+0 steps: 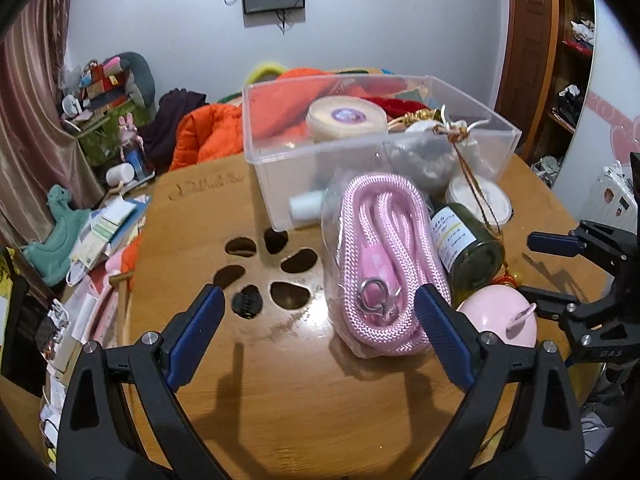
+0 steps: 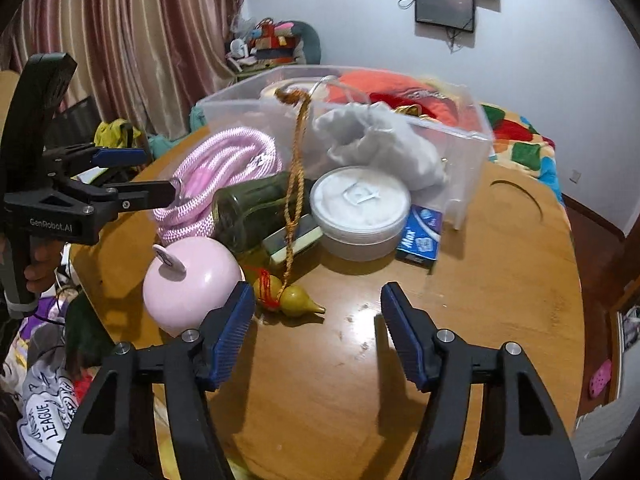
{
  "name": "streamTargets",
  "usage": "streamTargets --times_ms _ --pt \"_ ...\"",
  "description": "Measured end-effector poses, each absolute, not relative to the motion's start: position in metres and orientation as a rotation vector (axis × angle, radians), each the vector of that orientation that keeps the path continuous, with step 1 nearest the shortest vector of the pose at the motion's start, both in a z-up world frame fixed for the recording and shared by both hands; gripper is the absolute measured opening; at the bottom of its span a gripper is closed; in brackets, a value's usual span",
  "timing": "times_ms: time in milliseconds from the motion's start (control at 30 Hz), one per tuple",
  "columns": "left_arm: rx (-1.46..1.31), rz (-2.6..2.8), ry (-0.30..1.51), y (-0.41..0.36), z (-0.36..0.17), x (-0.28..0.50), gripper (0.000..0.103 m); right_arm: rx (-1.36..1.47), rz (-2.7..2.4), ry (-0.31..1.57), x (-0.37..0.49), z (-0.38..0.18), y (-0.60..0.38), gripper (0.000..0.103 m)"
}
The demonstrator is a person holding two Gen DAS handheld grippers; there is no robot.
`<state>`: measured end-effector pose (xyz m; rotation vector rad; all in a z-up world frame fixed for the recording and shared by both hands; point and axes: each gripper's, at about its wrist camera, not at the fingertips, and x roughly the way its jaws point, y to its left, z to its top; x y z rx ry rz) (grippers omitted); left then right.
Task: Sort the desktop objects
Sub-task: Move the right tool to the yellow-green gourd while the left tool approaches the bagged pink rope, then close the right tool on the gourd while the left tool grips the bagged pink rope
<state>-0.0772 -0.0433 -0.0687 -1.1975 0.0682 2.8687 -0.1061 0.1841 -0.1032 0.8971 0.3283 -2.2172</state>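
Observation:
A bagged pink rope (image 1: 384, 264) lies on the round wooden table (image 1: 280, 400), in front of a clear plastic bin (image 1: 280, 184). My left gripper (image 1: 324, 328) is open, its right finger beside the rope's near end. My right gripper (image 2: 318, 328) is open and empty over bare table, just short of a small yellow gourd charm (image 2: 296, 300) on a braided cord. A pink ball-shaped object (image 2: 188, 280), a dark green bottle (image 2: 256, 208), a white round tub (image 2: 360, 204) and a blue box (image 2: 422, 236) lie beside the bin (image 2: 460, 148). The left gripper also shows in the right wrist view (image 2: 160, 176).
The bin holds a cream round tin (image 1: 346, 120), a grey cloth pouch (image 2: 376, 144) and red items. The tabletop has paw-shaped cutouts (image 1: 272, 268). Clutter covers the floor at left (image 1: 92, 236). A bed with orange bedding (image 1: 208, 132) stands behind the table.

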Motion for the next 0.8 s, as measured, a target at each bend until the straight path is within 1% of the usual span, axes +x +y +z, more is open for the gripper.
streamTargets --times_ms 133,167,333,367,400,533,800 --pt "-1.204 2.839 0.055 -0.039 -0.071 -0.082 0.096 0.894 -2.198 0.376 -0.107 -0.107 0.175 0.057" --pt "-1.203 2.833 0.056 -0.037 -0.071 -0.083 0.096 0.891 -2.195 0.384 -0.107 -0.108 0.173 0.054" --pt "-1.222 2.8 0.077 -0.027 -0.076 -0.091 0.096 0.854 -2.187 0.456 -0.099 -0.114 0.165 0.037" --pt "-1.224 2.794 0.078 -0.025 -0.078 -0.092 0.097 0.851 -2.181 0.458 -0.098 -0.114 0.165 0.03" --pt "-1.225 2.791 0.079 -0.024 -0.078 -0.094 0.097 0.845 -2.178 0.464 -0.097 -0.114 0.164 0.025" --pt "-1.231 2.78 0.052 -0.023 -0.079 -0.1 0.099 0.787 -2.188 0.527 -0.09 -0.114 0.163 0.025" --pt "-1.309 2.672 -0.043 -0.021 -0.087 -0.117 0.102 0.848 -2.181 0.431 -0.091 -0.114 0.184 0.025"
